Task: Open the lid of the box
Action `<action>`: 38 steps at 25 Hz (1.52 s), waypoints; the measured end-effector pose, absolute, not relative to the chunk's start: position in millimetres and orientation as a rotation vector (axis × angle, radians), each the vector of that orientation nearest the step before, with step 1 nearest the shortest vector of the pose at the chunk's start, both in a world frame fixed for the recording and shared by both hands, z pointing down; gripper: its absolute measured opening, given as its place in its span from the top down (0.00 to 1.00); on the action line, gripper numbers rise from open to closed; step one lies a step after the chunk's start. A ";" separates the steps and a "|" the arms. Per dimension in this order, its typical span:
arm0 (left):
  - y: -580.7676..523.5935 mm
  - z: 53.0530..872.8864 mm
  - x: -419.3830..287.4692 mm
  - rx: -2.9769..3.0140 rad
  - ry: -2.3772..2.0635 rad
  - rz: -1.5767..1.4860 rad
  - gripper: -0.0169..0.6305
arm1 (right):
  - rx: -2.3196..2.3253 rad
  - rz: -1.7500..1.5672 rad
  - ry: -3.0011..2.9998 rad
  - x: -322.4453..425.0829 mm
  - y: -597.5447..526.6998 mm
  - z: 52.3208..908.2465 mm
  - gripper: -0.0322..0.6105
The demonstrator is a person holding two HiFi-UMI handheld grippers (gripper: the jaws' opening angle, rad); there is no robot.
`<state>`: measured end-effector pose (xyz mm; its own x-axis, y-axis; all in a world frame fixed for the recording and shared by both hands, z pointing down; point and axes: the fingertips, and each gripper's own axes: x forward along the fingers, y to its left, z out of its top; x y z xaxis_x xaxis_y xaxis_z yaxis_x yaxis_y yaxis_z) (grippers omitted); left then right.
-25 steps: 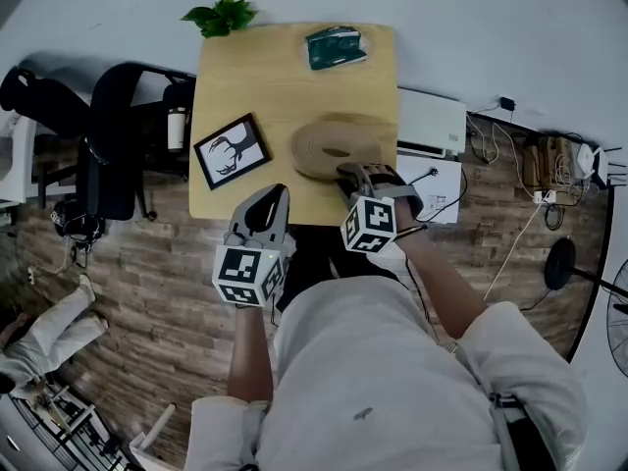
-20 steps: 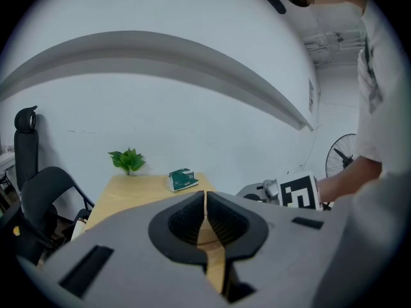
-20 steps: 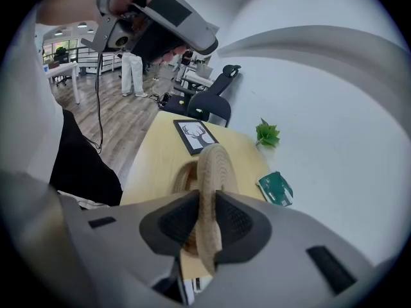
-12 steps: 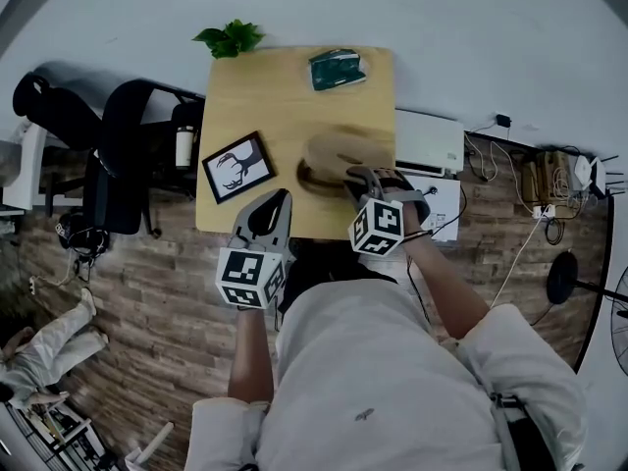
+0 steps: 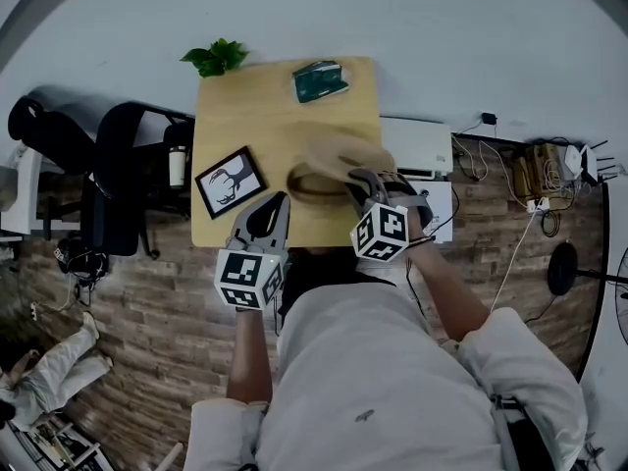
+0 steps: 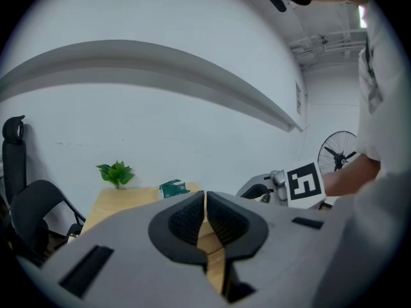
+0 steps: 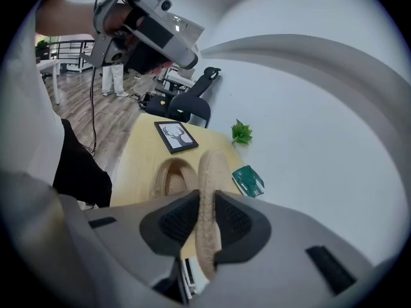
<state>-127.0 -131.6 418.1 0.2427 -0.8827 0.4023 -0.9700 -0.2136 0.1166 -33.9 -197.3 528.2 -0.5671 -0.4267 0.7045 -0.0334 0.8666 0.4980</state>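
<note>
The right gripper has its jaws closed on the rim of the round, tan lid of coiled woven rope. Its ribbed pads press on either side of the thin edge, so the lid stands tilted up, raised off the shallow round woven-rope box. The box sits open on the near right part of the pale wooden table; whether the lid's far edge touches the box cannot be told. The left gripper hangs by the table's near edge, its jaws drawn together with nothing between them. The lid looks light and a little springy rather than rigid. Its rough fibre should give the pads good purchase, and it is not likely to break. Pinched at one spot, it may swing or sag, so the rim is the sensible place to hold it. The box looks light too and could shift. A black-framed deer picture, a dark green packet and a small green plant lie well apart from it.
</note>
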 end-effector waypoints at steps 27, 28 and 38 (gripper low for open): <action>-144.1 427.3 -117.6 2.219 -1.643 0.395 0.95 | 0.740 0.299 -2.537 36.3 -210.7 476.9 0.84; -143.6 426.9 -118.4 2.217 -1.645 0.396 0.95 | 0.753 0.325 -2.547 37.7 -211.2 475.6 0.84; -136.0 428.7 -125.4 2.195 -1.659 0.393 0.95 | 0.823 0.540 -2.644 44.1 -211.7 462.9 0.84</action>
<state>-125.4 -136.0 428.7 0.2719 -0.8623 0.4272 -0.9623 -0.2458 0.1163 44.1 -211.7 462.9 -0.7834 -0.4727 0.4035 -0.5931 0.7626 -0.2582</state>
